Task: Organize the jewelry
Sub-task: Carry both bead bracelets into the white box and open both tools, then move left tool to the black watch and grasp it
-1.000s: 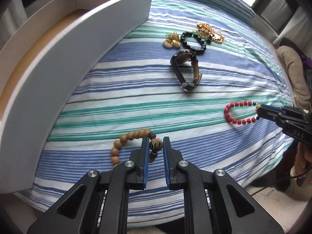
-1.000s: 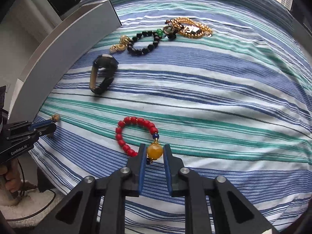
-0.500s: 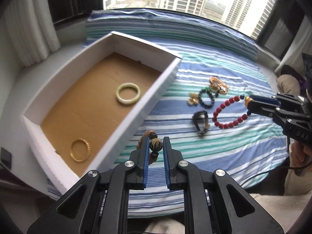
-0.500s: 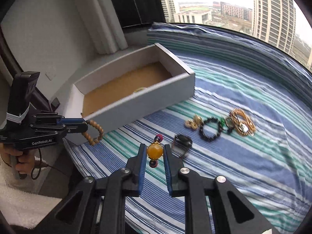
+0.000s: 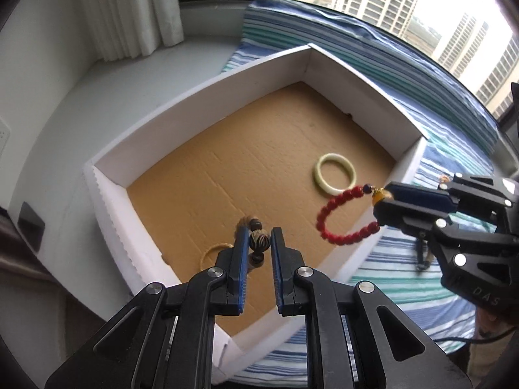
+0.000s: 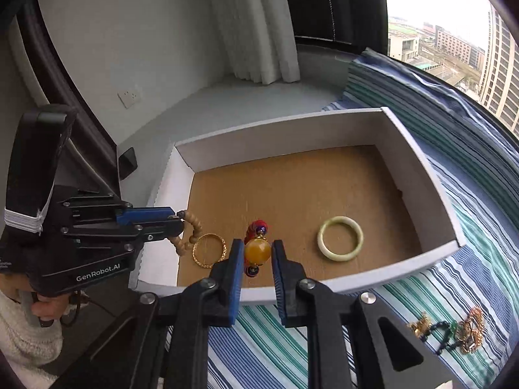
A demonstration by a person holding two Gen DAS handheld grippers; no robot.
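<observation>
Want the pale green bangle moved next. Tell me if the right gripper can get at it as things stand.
Probably not yet: the right gripper is shut on the red bead bracelet. The pale green bangle itself lies uncovered in the open box.

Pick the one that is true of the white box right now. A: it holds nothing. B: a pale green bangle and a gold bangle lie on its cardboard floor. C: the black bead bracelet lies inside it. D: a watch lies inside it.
B: on the brown floor of the white box lie the pale green bangle and the gold bangle, and nothing else rests there.
</observation>
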